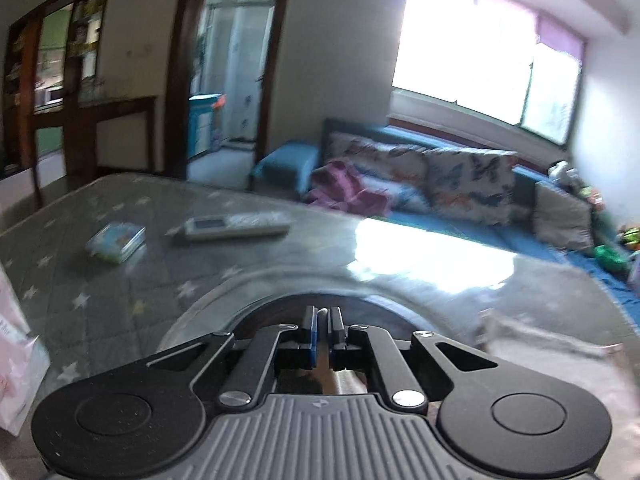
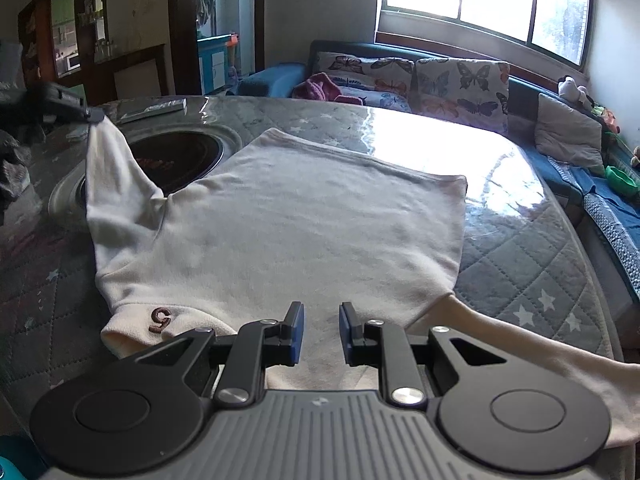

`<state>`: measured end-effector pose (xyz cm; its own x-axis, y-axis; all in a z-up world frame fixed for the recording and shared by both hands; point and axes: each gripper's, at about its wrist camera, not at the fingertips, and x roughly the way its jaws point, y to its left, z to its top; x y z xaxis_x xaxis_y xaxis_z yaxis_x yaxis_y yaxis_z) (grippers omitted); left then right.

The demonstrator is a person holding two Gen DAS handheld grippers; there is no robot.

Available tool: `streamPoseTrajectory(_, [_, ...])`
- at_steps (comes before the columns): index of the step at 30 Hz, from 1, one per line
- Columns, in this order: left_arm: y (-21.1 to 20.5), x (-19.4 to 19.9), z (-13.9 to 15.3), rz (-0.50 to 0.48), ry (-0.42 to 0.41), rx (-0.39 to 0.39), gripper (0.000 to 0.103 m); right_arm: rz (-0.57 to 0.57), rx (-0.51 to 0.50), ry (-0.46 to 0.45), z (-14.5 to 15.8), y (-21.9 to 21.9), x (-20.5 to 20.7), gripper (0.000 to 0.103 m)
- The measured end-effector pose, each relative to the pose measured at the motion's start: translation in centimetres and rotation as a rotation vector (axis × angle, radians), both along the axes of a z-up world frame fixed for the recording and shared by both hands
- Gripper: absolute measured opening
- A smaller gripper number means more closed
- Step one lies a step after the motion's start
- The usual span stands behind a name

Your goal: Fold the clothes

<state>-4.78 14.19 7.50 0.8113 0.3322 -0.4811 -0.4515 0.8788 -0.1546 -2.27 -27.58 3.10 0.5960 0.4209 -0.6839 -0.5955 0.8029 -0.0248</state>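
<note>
A cream sweatshirt (image 2: 304, 224) lies spread flat on the quilted star-pattern table (image 2: 532, 264). Its collar with a brown "5" mark (image 2: 160, 318) is at the near left. My right gripper (image 2: 321, 332) is open and empty, just above the sweatshirt's near edge. My left gripper (image 2: 94, 117) shows at the far left of the right wrist view, shut on the tip of the left sleeve (image 2: 116, 176) and lifting it off the table. In the left wrist view the left gripper (image 1: 323, 330) has its jaws closed and the cloth between them is hidden. The right sleeve (image 2: 540, 352) trails toward the near right.
A round dark hotplate (image 2: 176, 156) is set into the table under the lifted sleeve. A remote (image 1: 236, 226) and a small packet (image 1: 116, 242) lie at the table's far side. A pink bag (image 1: 16, 360) stands at the left. A blue sofa with butterfly cushions (image 2: 440, 76) runs behind the table.
</note>
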Motion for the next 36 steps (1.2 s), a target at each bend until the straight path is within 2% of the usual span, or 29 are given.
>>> streamPoseTrajectory(8, [-7.1,-0.7,5.9,-0.232,-0.159,-0.011,0.005,-0.024,0.024,-0.016,0.4,-0.9,-0.2,0.019])
streamPoseTrajectory(14, [-13.9,-0.4,7.0,-0.44,-0.201,-0.015,0.005,-0.054,0.053,-0.016,0.4,-2.0,-0.4,0.019])
streamPoseTrajectory(16, [-15.9,-0.1,6.6,-0.511,-0.195,-0.022,0.005,-0.066,0.058,-0.014,0.3,-2.4,-0.4,0.019])
streamPoseTrajectory(21, [-20.0,0.8,3.6,-0.662,-0.115,-0.03,0.007,-0.105,0.068,-0.005,0.1,-3.7,-0.4,0.019])
streamPoseTrajectory(26, [-22.1,0.8,0.1,-0.786,0.009,-0.03,0.016,-0.133,0.074,0.01,-0.1,-4.8,-0.3,0.019])
streamPoseTrajectory(28, [-22.1,0.2,-1.0,-0.804,0.039,0.006,0.019,-0.139,0.075,0.012,-0.1,-5.0,-0.3,0.019])
streamPoseTrajectory(30, [-21.0,-0.7,-1.8,-0.783,0.061,0.036,0.023,-0.142,0.077,0.012,0.0,-5.1,-0.3,0.019])
streamPoseTrajectory(36, [-16.0,-3.6,-3.3,-0.67,0.122,0.106,0.043,-0.119,0.107,0.013,0.7,-4.4,0.2,0.019])
